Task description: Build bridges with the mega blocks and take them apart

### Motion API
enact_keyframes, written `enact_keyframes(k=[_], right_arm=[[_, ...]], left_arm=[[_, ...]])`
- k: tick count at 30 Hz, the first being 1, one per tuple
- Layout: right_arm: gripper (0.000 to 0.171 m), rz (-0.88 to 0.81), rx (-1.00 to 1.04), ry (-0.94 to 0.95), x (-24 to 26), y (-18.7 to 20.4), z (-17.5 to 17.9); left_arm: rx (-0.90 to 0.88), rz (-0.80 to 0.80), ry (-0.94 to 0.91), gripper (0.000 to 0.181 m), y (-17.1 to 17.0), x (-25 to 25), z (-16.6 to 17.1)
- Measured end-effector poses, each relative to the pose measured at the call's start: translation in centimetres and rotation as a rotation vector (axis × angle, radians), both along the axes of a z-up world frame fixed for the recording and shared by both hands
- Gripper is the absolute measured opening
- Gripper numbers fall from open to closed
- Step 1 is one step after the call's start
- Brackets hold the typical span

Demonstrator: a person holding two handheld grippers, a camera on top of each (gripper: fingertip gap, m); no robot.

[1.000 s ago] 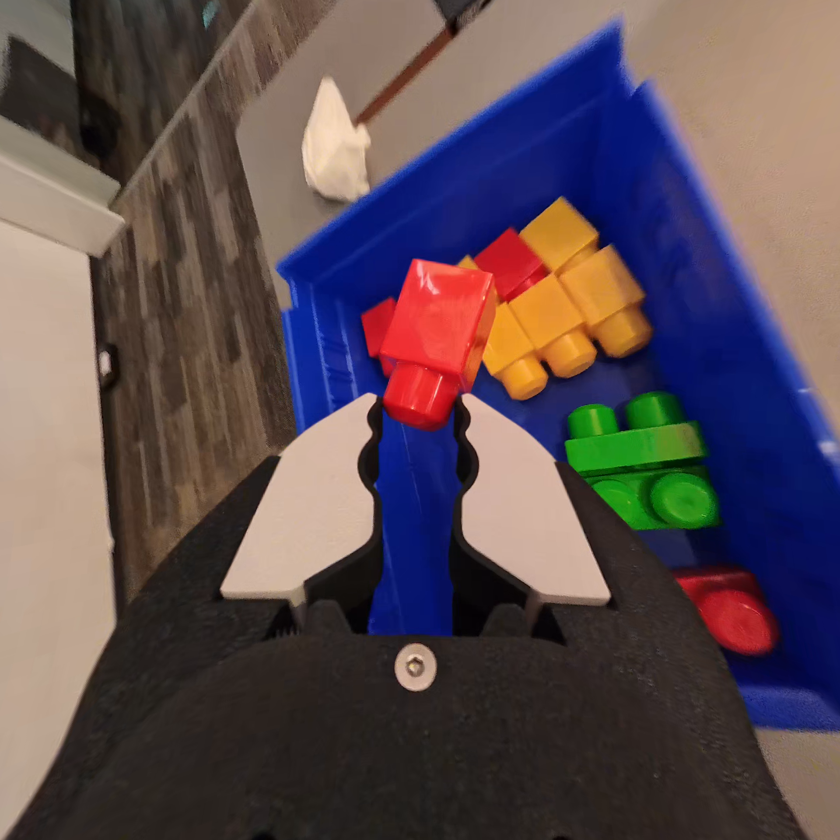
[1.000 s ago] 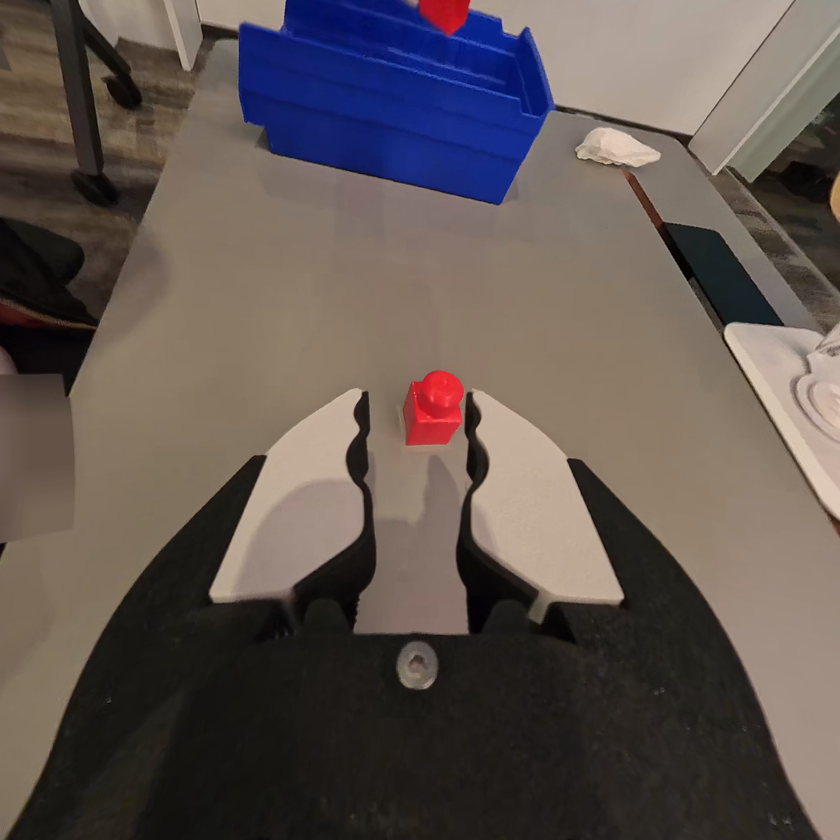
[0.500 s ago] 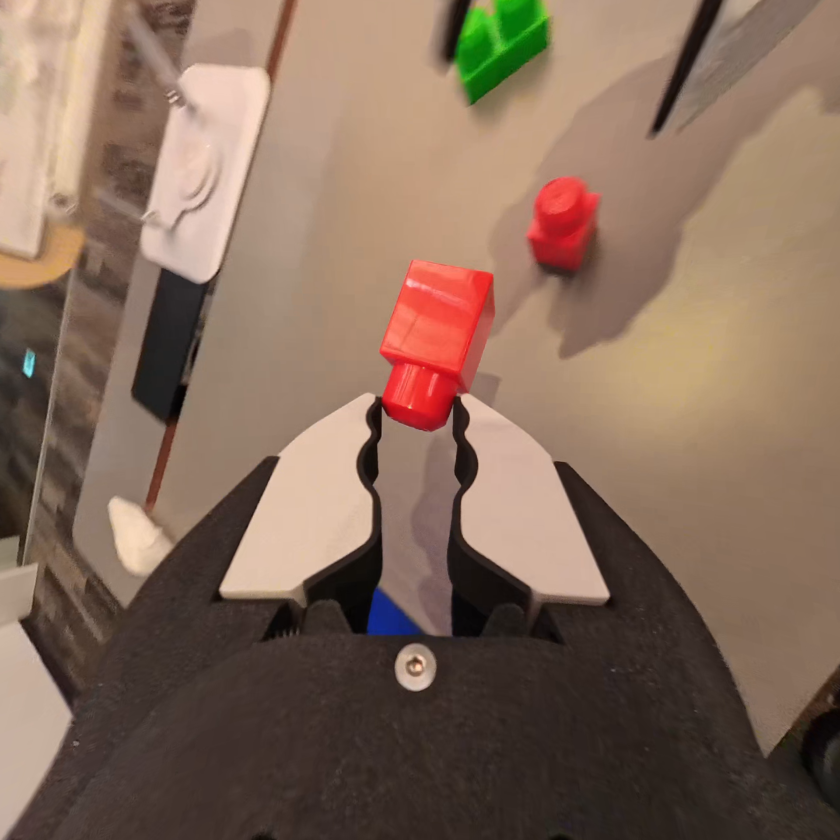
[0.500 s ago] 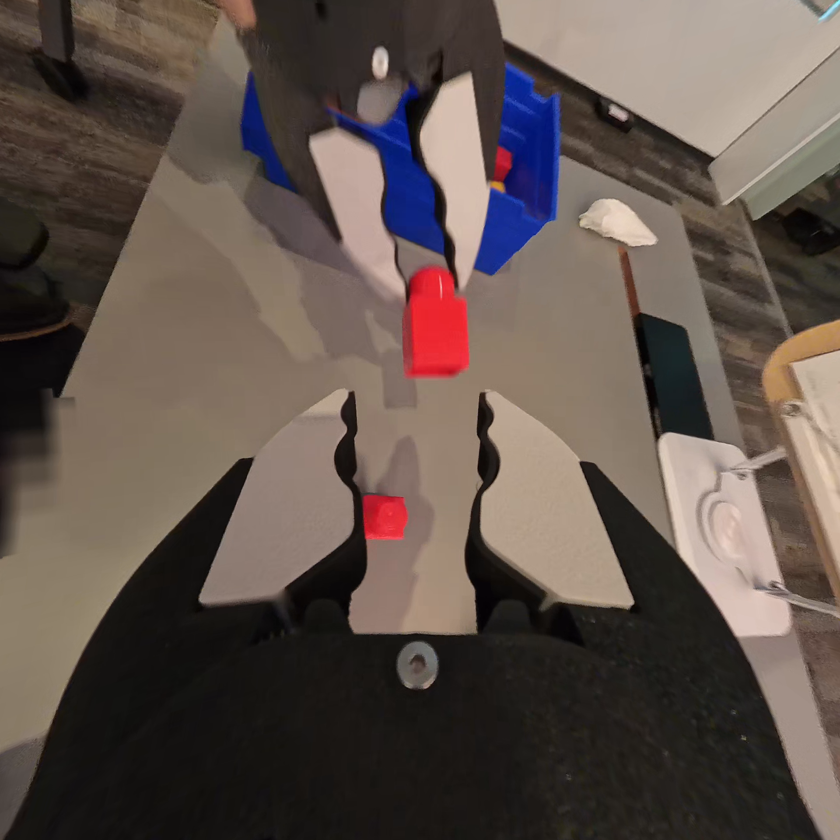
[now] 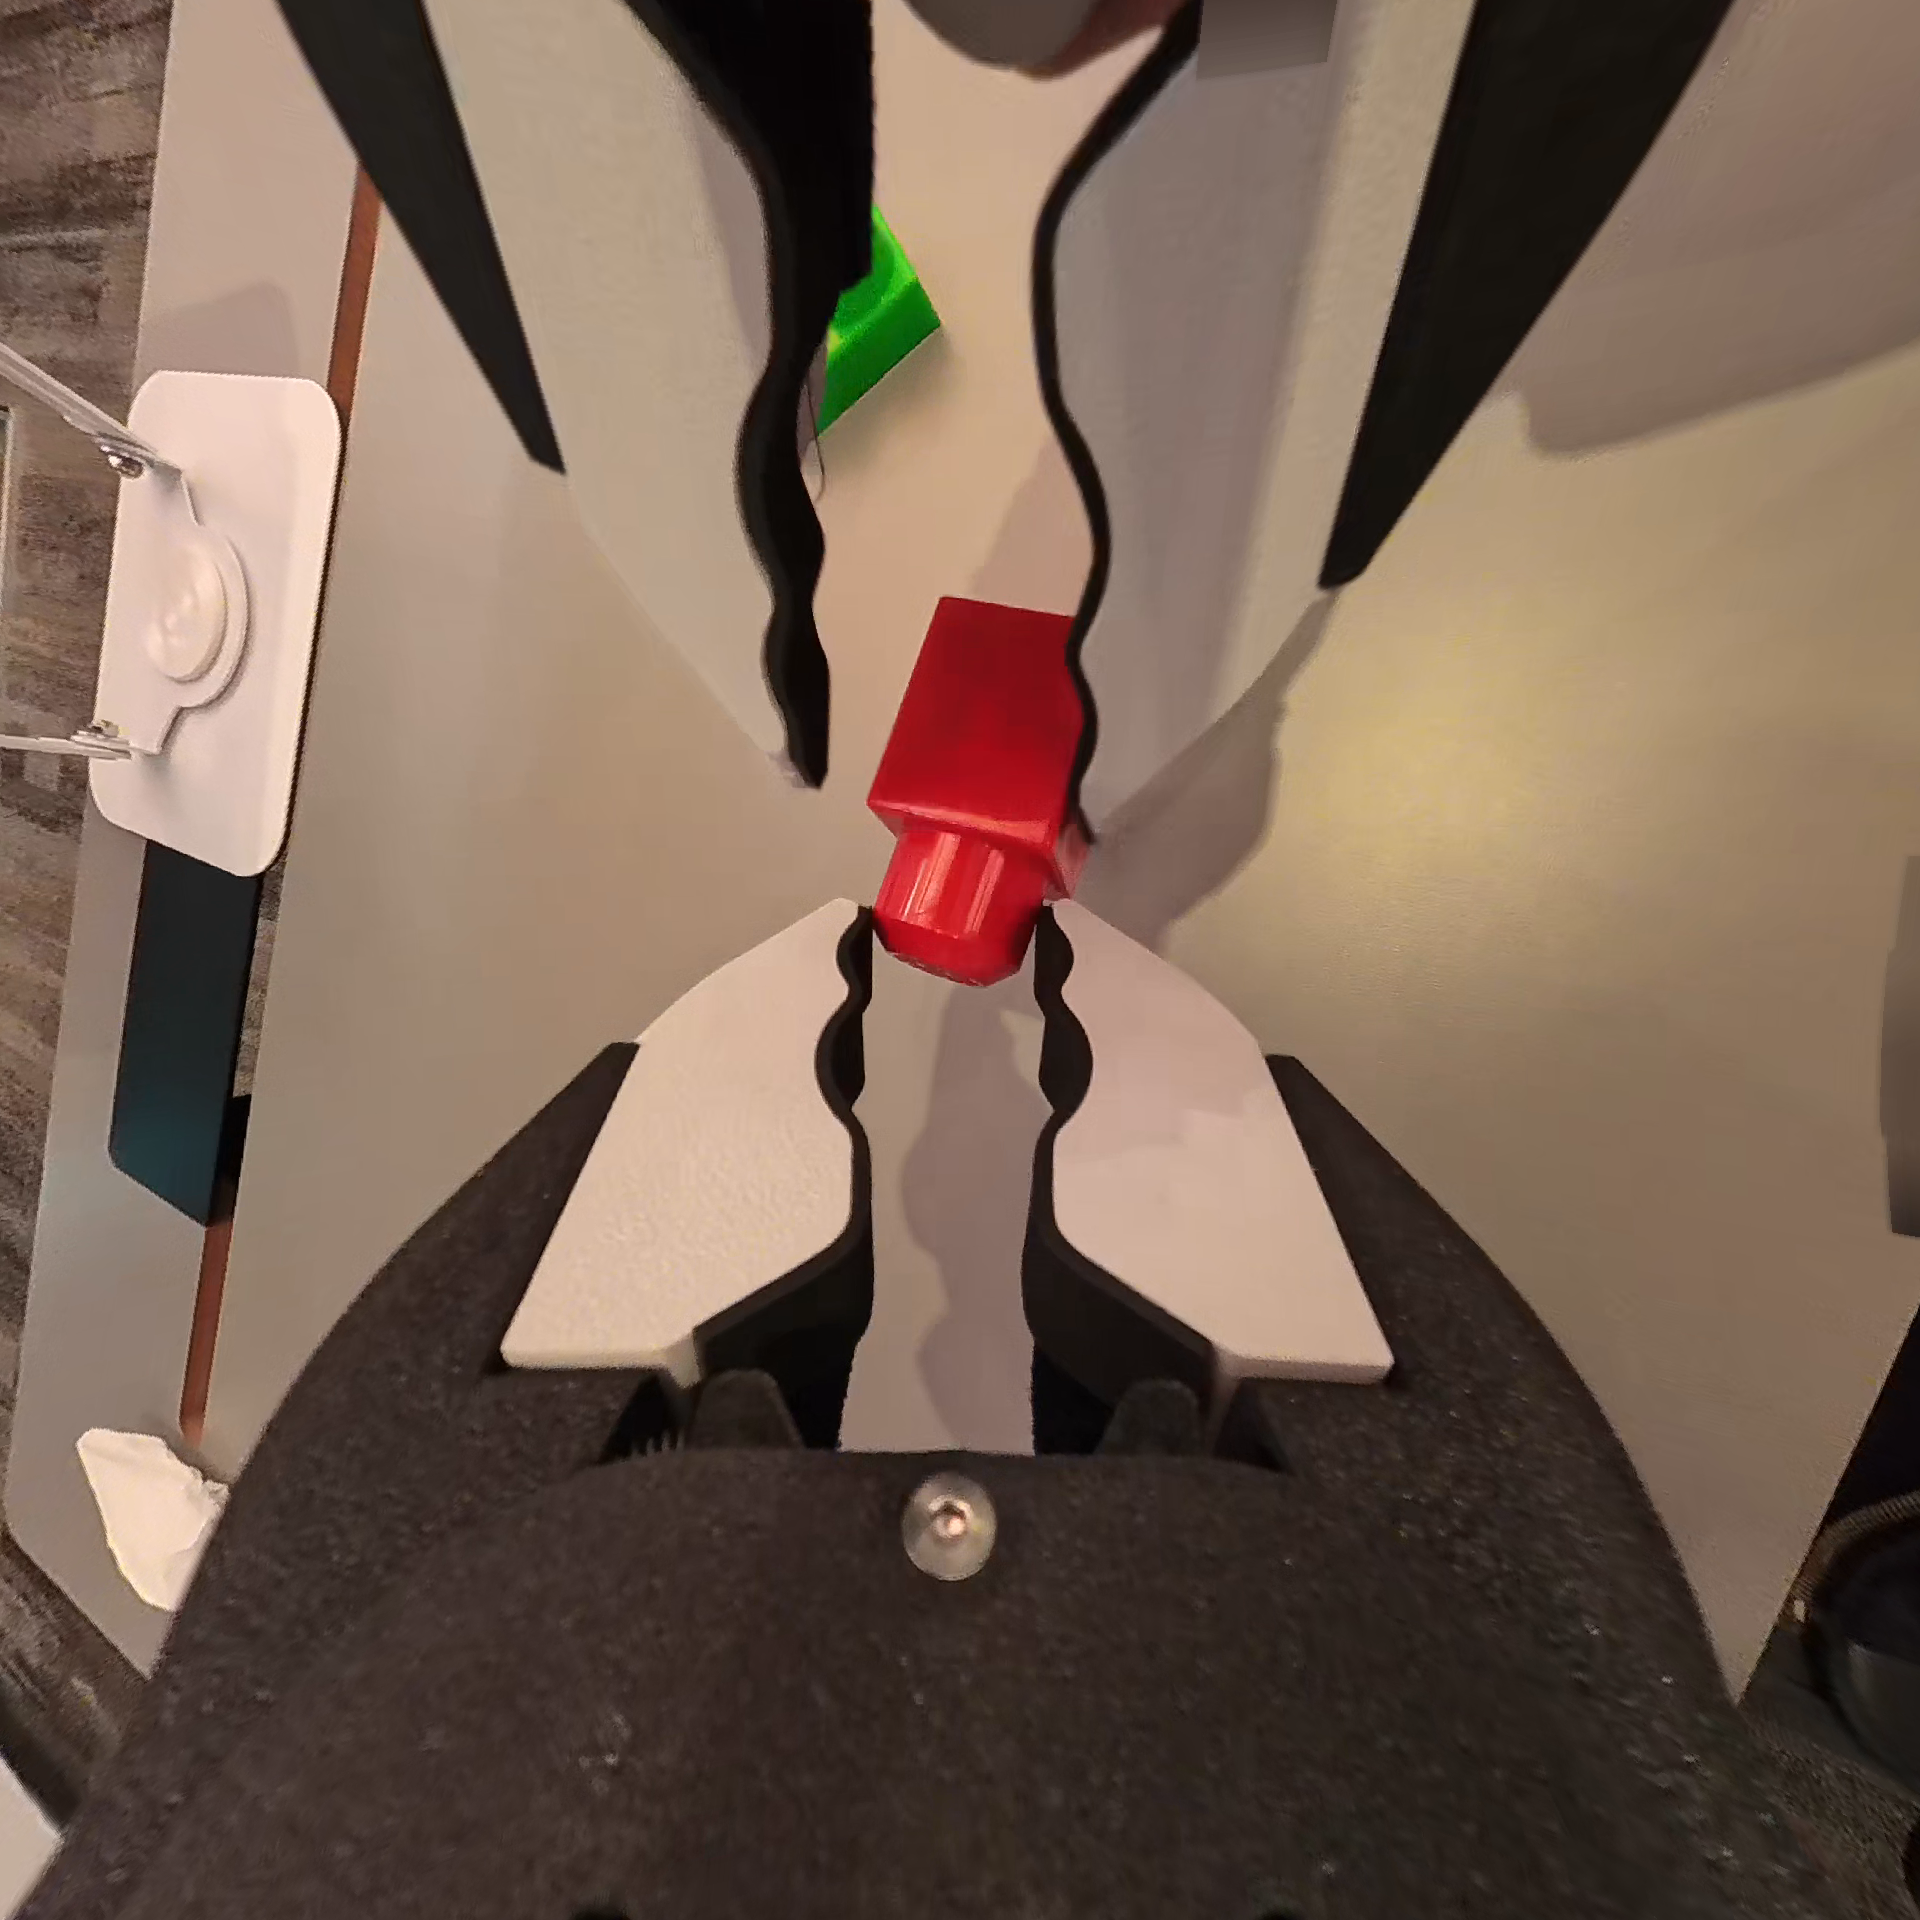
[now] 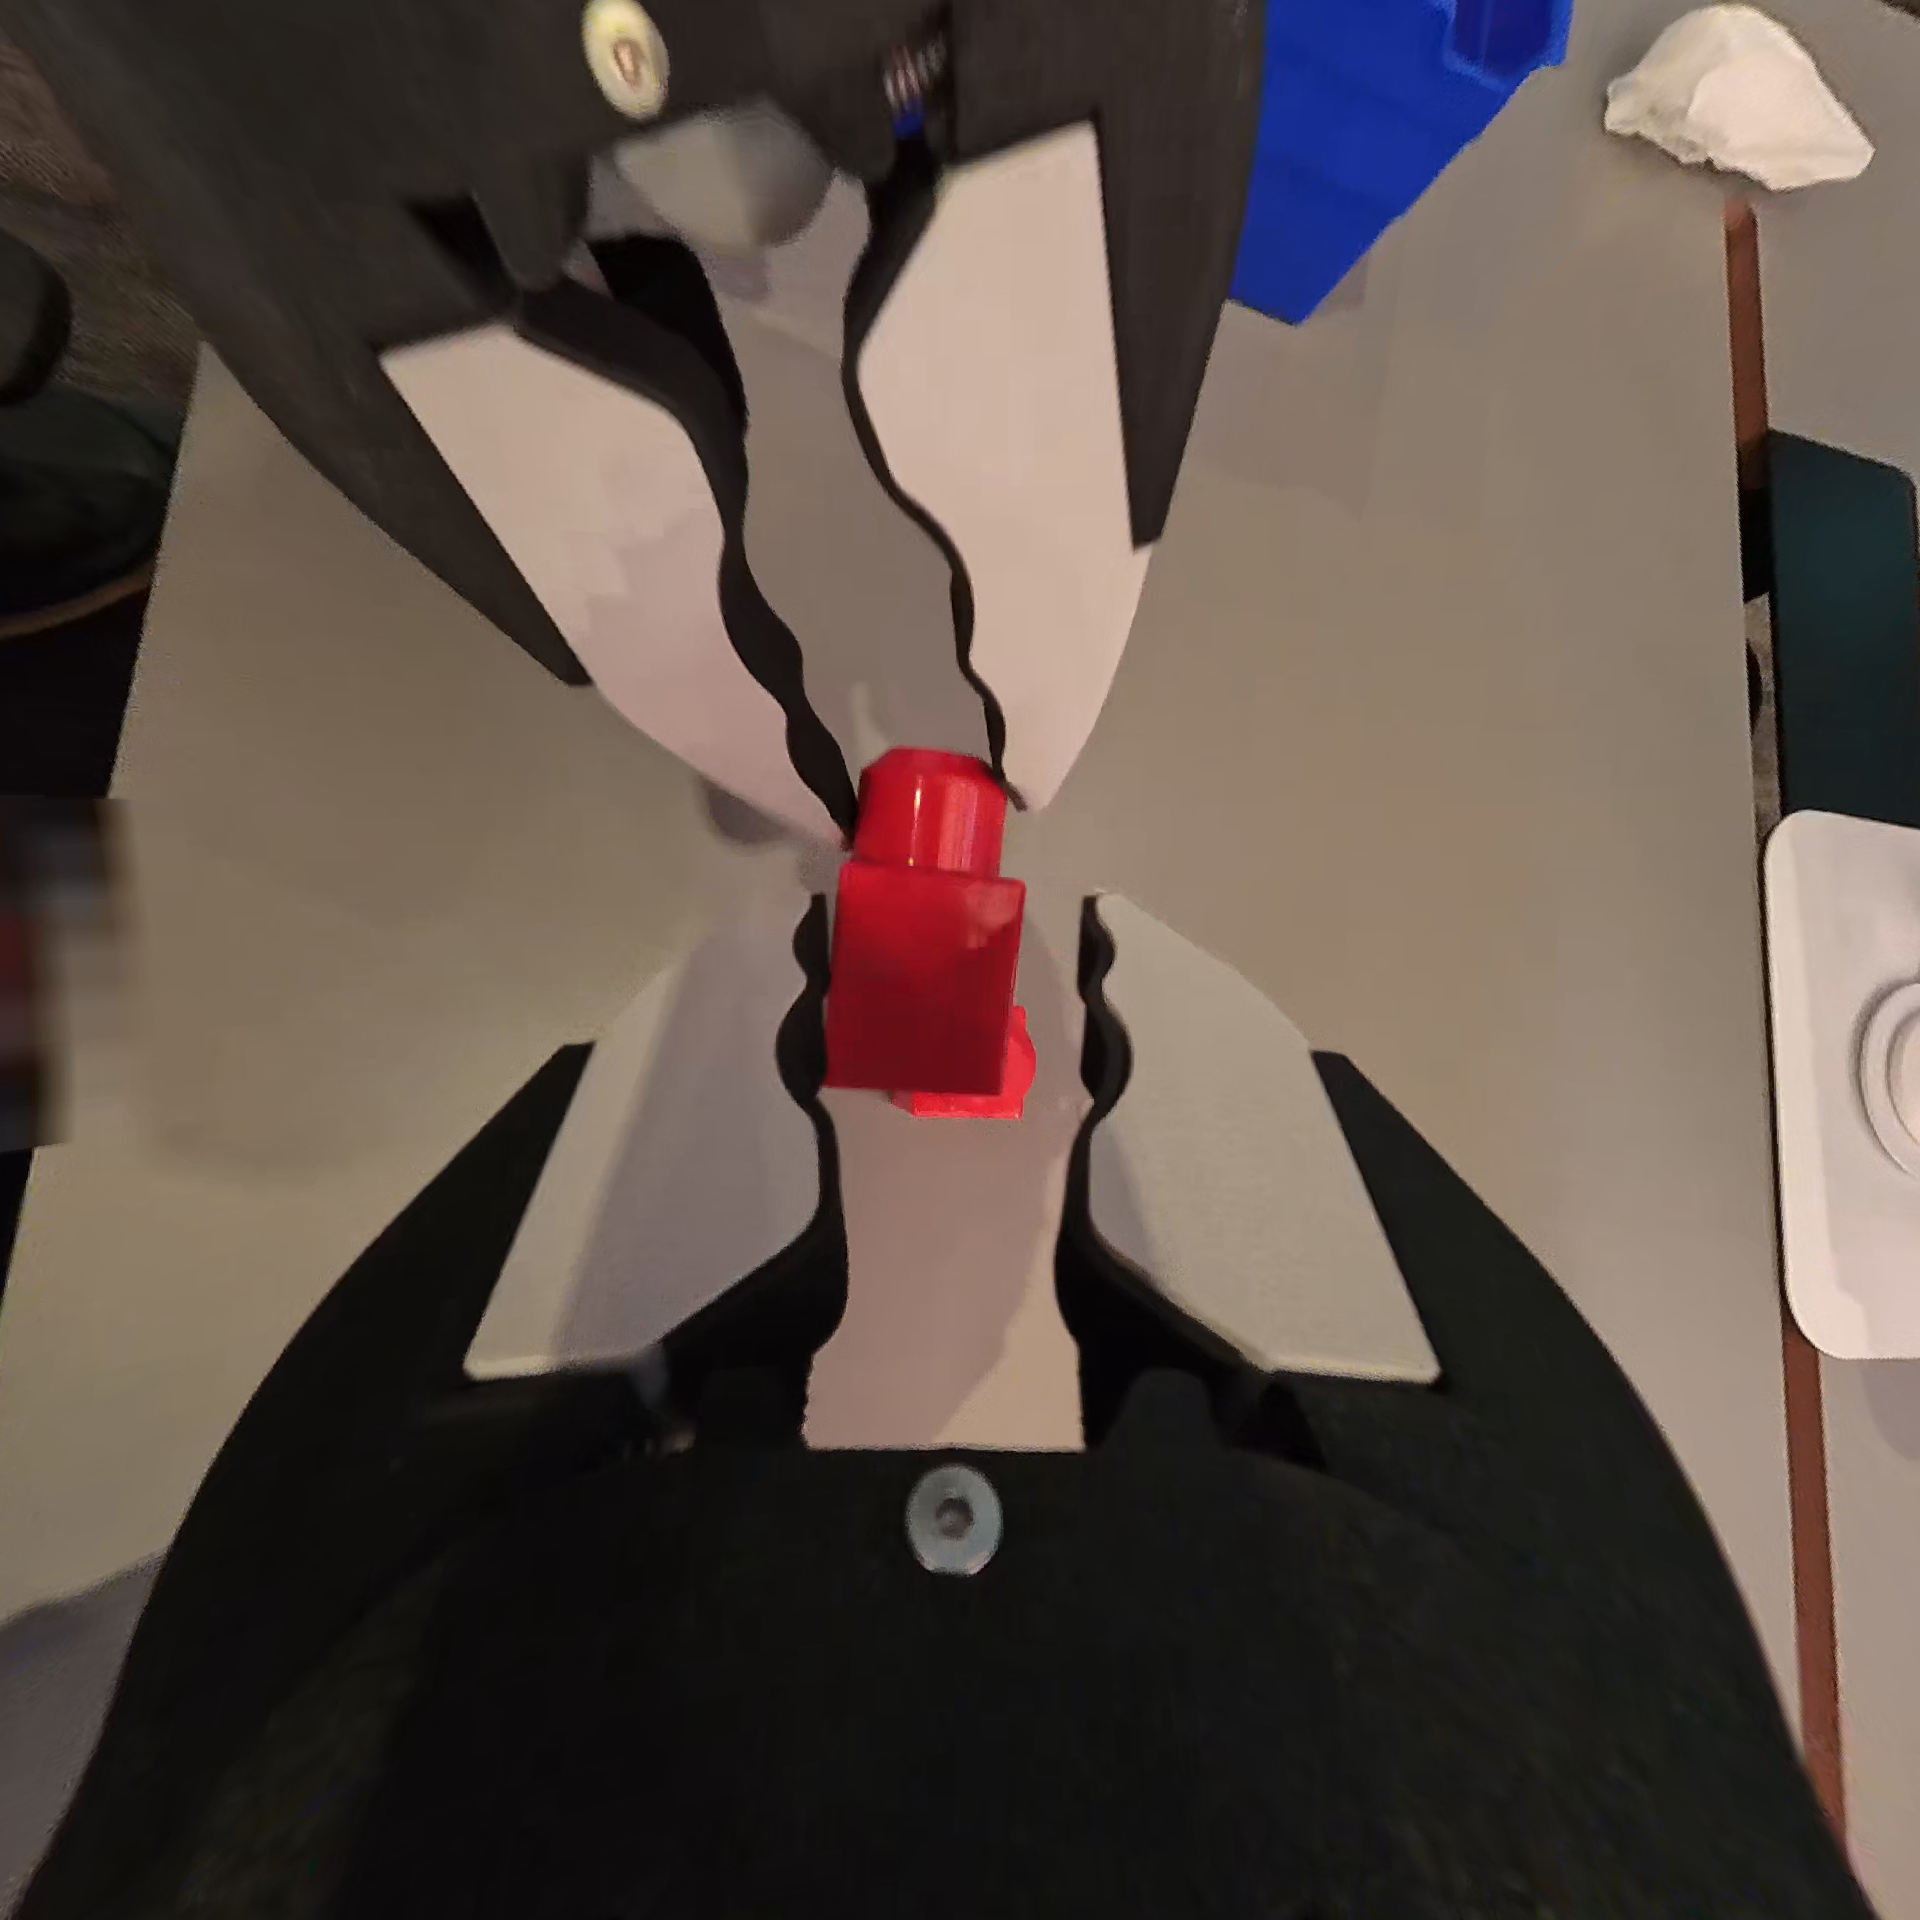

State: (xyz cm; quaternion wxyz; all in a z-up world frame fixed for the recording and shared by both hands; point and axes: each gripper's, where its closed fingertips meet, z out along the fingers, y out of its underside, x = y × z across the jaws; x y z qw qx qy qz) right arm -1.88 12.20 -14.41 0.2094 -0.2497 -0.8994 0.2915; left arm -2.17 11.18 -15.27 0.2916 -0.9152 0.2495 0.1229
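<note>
Two red blocks are counted. One red block (image 5: 977,769) is clamped by its stud in the left gripper (image 5: 954,920), held above the grey table (image 5: 1455,883). The second red block (image 6: 977,1096) is seen only in the right wrist view, on the table beneath. The right gripper (image 6: 945,914) is spread wide around the held block, gripping nothing. One green block (image 5: 878,332) is shown only by the left wrist view; one blue bin (image 6: 1361,145) only by the right.

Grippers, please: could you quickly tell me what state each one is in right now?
Left gripper: shut on the red block, gripping its stud.
Right gripper: open, fingers either side of that block, holding nothing.
</note>
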Motion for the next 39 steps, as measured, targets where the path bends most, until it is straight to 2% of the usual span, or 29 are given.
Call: enact_keyframes(k=[1, 5, 9, 13, 16, 18, 20, 22, 25, 26, 28, 31, 37, 39], right_arm=[[0.049, 0.0, -0.002, -0.013, 0.1, 0.0, -0.3], [0.037, 0.031, -0.062, -0.003, 0.0, -1.1, -0.5], [0.036, 0.021, -0.074, 0.035, 0.0, -0.9, -0.3], [0.036, -0.098, -0.182, 0.094, 1.0, 2.2, -0.3], [0.036, -0.16, -0.475, 0.101, 2.6, 3.4, -0.2], [0.036, -0.123, -0.65, 0.178, 3.7, 3.0, 1.7], [0.036, -0.109, -0.723, 0.227, 4.3, 2.6, 3.2], [0.036, -0.112, -0.669, 0.238, 4.6, 2.4, 3.1], [0.036, -0.109, -0.595, 0.208, 5.0, 2.0, 2.2], [0.036, -0.121, -0.568, 0.21, 5.0, 2.1, 1.9], [0.036, -0.119, -0.549, 0.209, 5.3, 2.4, 1.5], [0.036, -0.132, -0.555, 0.182, 5.7, 2.7, 0.9], [0.036, -0.155, -0.497, 0.139, 6.2, 3.2, -1.5], [0.036, -0.154, -0.468, 0.133, 6.3, 3.5, -2.4]], left_arm=[[0.004, 0.004, -0.004, 0.03, 0.0, 0.0, 0.1], [0.007, 0.002, -0.01, 0.03, 0.0, 0.4, 0.3], [0.041, 0.017, -0.017, 0.03, 0.1, 0.4, 0.7], [0.134, 0.077, -0.056, 0.031, -0.4, -0.7, 1.8], [0.165, 0.152, -0.214, 0.028, -0.9, -1.3, 0.7], [0.203, 0.165, -0.378, 0.022, -0.2, -0.4, 0.2], [0.282, 0.164, -0.52, 0.018, 1.0, 0.8, 1.1], [0.333, 0.113, -0.602, 0.016, 1.9, 2.3, 2.5], [0.362, 0.028, -0.583, 0.016, 2.7, 4.2, 3.7], [0.357, 0.012, -0.55, 0.01, 2.8, 4.5, 3.7], [0.349, -0.001, -0.511, 0.009, 3.0, 4.8, 3.4], [0.333, 0.003, -0.54, 0.005, 3.3, 5.4, 3.0], [0.302, -0.01, -0.532, 0.008, 4.1, 6.4, 2.2], [0.271, -0.008, -0.48, 0.018, 4.1, 6.2, 1.4]])
